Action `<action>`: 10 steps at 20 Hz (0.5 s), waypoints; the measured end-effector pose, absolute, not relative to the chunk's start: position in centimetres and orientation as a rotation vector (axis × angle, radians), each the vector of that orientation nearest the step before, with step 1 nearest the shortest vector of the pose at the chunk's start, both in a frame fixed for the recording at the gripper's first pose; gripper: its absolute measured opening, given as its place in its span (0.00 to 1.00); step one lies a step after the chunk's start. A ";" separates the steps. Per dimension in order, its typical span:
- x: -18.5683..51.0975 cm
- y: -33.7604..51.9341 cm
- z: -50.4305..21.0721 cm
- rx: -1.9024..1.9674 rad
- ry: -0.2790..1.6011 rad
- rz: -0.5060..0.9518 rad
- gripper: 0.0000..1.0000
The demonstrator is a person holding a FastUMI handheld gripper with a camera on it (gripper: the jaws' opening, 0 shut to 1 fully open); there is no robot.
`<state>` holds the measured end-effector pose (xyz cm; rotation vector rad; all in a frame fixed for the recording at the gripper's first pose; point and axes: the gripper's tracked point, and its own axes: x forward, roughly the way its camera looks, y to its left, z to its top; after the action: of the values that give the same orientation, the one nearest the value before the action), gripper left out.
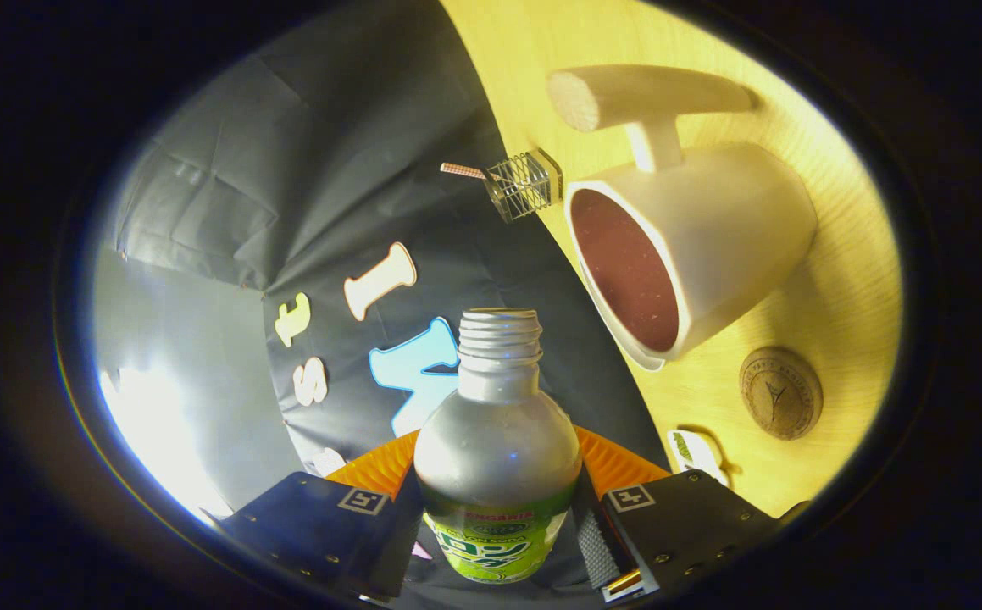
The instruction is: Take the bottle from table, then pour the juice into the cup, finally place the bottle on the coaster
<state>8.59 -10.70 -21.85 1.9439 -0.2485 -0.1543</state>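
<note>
Between the tool's [499,525] fingers you hold the uncapped aluminium bottle [497,449] clamped, tilted, its mouth short of the white cup [711,237] on the worktop [846,305]. Pour step, apparently: bring the mouth over the rim; coaster [780,392] waits beside the cup.

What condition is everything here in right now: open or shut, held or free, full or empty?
gripper: shut on the bottle, one finger at each side.
bottle: held, cap off, mouth open, tipped toward the cup.
cup: on the table, open, reddish-brown inside; whether that is liquid I cannot tell.
coaster: flat on the table, nothing on it.
wire basket: on the table beyond the cup, contents unclear.
</note>
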 end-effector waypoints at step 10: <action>8.1 -9.9 -23.6 1.626 -0.123 -0.168 0.78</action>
<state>8.06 -9.86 -23.61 1.6264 -0.1233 -0.1682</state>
